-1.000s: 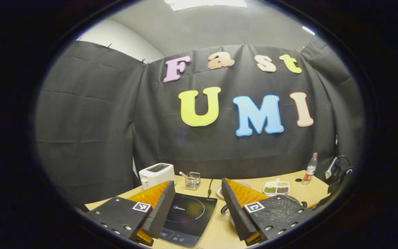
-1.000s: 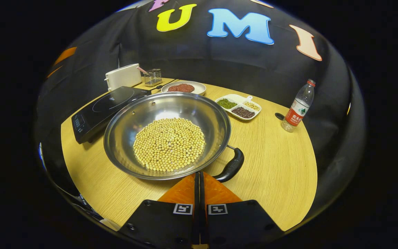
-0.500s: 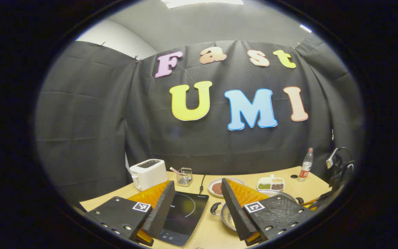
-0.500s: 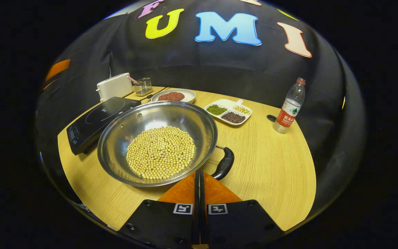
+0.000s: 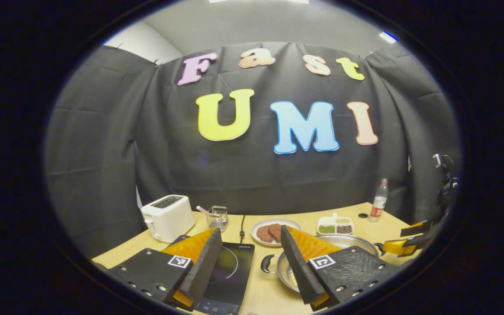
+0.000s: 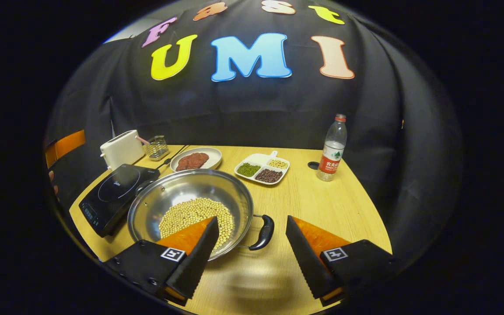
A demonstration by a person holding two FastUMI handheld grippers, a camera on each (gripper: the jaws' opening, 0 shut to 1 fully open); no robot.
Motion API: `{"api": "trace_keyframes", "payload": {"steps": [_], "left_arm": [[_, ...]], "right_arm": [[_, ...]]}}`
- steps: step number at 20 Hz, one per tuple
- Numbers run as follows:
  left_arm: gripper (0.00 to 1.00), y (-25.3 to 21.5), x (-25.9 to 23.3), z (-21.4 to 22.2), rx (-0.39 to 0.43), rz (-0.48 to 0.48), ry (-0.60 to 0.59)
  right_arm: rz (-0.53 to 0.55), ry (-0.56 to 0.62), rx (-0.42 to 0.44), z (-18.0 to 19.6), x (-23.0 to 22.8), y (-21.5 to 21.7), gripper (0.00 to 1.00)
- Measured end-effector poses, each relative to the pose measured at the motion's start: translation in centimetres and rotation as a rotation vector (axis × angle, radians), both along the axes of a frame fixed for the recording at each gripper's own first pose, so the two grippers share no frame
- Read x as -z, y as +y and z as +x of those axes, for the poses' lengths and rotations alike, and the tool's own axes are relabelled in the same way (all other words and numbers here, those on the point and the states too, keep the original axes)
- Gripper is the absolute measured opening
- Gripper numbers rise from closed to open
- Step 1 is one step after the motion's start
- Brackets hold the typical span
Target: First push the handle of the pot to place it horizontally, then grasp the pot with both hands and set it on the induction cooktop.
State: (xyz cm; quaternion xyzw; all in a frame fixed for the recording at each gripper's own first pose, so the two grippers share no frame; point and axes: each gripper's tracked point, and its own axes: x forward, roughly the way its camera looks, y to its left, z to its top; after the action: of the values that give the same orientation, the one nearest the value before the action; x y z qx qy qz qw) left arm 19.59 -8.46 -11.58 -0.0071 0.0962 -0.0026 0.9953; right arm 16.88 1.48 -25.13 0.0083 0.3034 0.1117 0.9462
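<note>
The steel pot [image 6: 182, 188] holds soybeans [image 6: 195, 212] and stands on the wooden table just right of the black induction cooktop [image 6: 116, 197]. Its black side handle [image 6: 263, 232] points right. My right gripper [image 6: 250, 224] is open, and the handle lies in the gap between its fingers, a little beyond the tips. In the left gripper view my left gripper [image 5: 250, 232] is open and empty above the cooktop [image 5: 230, 267] and the pot's other small handle [image 5: 267, 263]. The pot's rim [image 5: 348, 239] shows behind its right finger.
Along the back stand a white toaster [image 6: 120, 148], a wire holder [image 6: 156, 146], a plate of meat patties [image 6: 195, 159], a divided dish of beans [image 6: 261, 168] and a water bottle [image 6: 333, 148]. The table's front edge curves close below both grippers.
My right gripper has gone from shut to open and drawn back from the pot. The pot's handle has swung to the side. The left gripper has turned slightly right, still open.
</note>
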Motion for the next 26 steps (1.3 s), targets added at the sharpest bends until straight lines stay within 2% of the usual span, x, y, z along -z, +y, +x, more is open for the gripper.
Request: {"api": "trace_keyframes", "payload": {"steps": [3,4,5,7,11,16,17,18,19,20,21,26], "left_arm": [[0.83,-0.3,1.8,1.6,0.061,-0.016,0.034],[0.83,-0.4,2.6,2.3,0.081,-0.019,0.054],[0.83,-0.6,3.3,2.7,0.102,-0.024,0.069],[0.8,-1.1,4.6,3.7,0.139,-0.032,0.098],[0.83,-1.8,7.3,5.5,0.193,-0.05,0.157],[0.83,-2.8,10.9,7.5,0.24,-0.058,0.236],[0.8,-2.9,11.6,7.8,0.244,-0.059,0.252],[0.83,-3.0,12.4,8.1,0.251,-0.063,0.266],[0.8,-3.2,12.9,8.5,0.257,-0.069,0.281],[0.83,-3.4,13.5,8.5,0.265,-0.075,0.298],[0.8,-3.6,14.1,8.6,0.273,-0.083,0.315],[0.83,-4.4,18.1,8.9,0.294,-0.099,0.411]], "right_arm": [[-0.008,0.003,0.045,0.0,-0.3,0.0,0.97],[-0.012,0.008,0.056,0.0,-0.2,0.1,0.93],[-0.019,0.013,0.068,0.1,0.0,0.1,0.96],[-0.028,0.022,0.088,0.2,0.2,0.2,0.97],[-0.044,0.034,0.124,0.8,0.8,0.5,0.97],[-0.048,0.063,0.16,1.7,1.8,0.6,0.97],[-0.048,0.068,0.163,1.9,2.1,0.6,0.97],[-0.05,0.073,0.166,2.1,2.3,0.7,0.97],[-0.054,0.08,0.169,2.1,2.7,0.6,0.97],[-0.054,0.09,0.17,2.2,2.9,0.7,0.97],[-0.056,0.095,0.173,2.4,3.2,0.8,0.97],[-0.068,0.118,0.17,2.8,4.3,1.3,0.97]]}}
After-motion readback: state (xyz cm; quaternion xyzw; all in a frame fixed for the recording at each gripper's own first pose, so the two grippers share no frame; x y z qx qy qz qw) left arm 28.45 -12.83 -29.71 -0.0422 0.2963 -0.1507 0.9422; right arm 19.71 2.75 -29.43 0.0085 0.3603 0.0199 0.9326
